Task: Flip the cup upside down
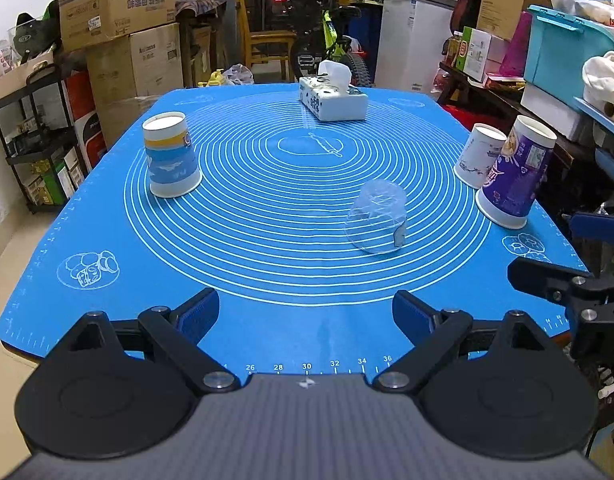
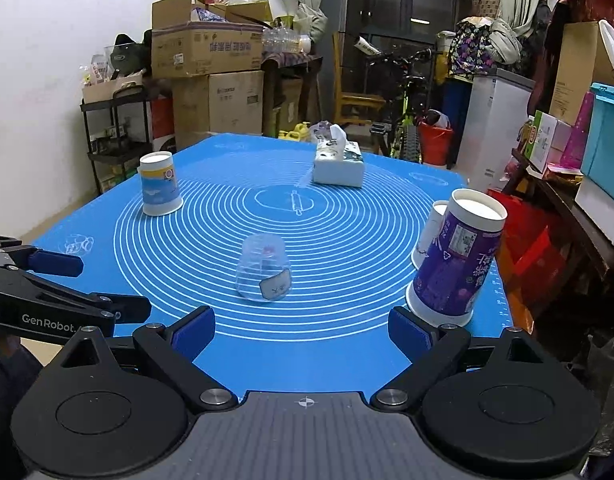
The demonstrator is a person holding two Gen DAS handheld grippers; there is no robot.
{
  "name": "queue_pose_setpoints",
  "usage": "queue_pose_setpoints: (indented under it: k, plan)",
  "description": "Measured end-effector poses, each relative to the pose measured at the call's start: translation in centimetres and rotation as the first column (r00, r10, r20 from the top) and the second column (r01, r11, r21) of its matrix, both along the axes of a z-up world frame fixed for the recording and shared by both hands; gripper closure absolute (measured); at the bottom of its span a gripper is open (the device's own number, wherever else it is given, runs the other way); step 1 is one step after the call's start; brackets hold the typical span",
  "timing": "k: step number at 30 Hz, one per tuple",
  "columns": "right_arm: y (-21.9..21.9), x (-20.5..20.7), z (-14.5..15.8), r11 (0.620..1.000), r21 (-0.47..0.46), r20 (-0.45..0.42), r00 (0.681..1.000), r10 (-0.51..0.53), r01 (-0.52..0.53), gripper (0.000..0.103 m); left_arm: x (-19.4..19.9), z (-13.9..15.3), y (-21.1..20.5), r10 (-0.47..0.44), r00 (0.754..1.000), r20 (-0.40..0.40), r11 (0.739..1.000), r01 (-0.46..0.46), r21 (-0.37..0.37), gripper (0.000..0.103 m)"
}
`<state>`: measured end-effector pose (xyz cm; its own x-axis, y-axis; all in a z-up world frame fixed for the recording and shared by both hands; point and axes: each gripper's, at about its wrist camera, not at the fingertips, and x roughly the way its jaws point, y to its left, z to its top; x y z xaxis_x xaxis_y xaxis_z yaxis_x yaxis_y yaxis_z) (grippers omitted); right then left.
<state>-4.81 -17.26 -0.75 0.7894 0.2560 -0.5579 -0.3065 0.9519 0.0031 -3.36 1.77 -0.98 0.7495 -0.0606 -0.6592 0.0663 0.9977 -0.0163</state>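
Several cups stand upside down on the blue mat point(image 1: 267, 320). A clear plastic cup point(image 1: 377, 218) with a small sticker is right of centre; it also shows in the right wrist view point(image 2: 263, 268). A blue-and-white paper cup point(image 1: 170, 155) stands at the left point(image 2: 158, 184). A tall purple cup point(image 1: 515, 172) and a white cup point(image 1: 479, 156) stand at the right edge point(image 2: 455, 256) point(image 2: 431, 236). My left gripper point(image 1: 305, 316) is open and empty near the front edge. My right gripper point(image 2: 301, 330) is open and empty, its right finger close to the purple cup.
A tissue box point(image 1: 333, 98) sits at the far side of the mat point(image 2: 339, 164). The right gripper's body point(image 1: 567, 292) shows at the right of the left wrist view; the left gripper's body point(image 2: 47, 300) shows at the left of the right view. Boxes, shelves and a bicycle surround the table.
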Motion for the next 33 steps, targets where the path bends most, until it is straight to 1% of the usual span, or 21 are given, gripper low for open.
queue_pose_setpoints:
  k: [9, 16, 33]
  plan:
    - [-0.49, -0.17, 0.18, 1.0, 0.008, 0.002, 1.0, -0.013, 0.013, 0.009, -0.13, 0.12, -0.56, -0.019, 1.0, 0.003, 1.0, 0.019, 0.012, 0.01]
    - [-0.7, -0.12, 0.15, 1.0, 0.012, -0.003, 1.0, -0.016, 0.016, 0.009, -0.26, 0.25, -0.77, -0.014, 1.0, 0.016, 1.0, 0.014, 0.017, 0.01]
    - [-0.83, 0.2, -0.15, 0.999, 0.018, -0.02, 0.999, -0.03, 0.03, 0.009, -0.11, -0.08, -0.91, -0.021, 1.0, 0.011, 0.999, 0.021, 0.029, 0.01]
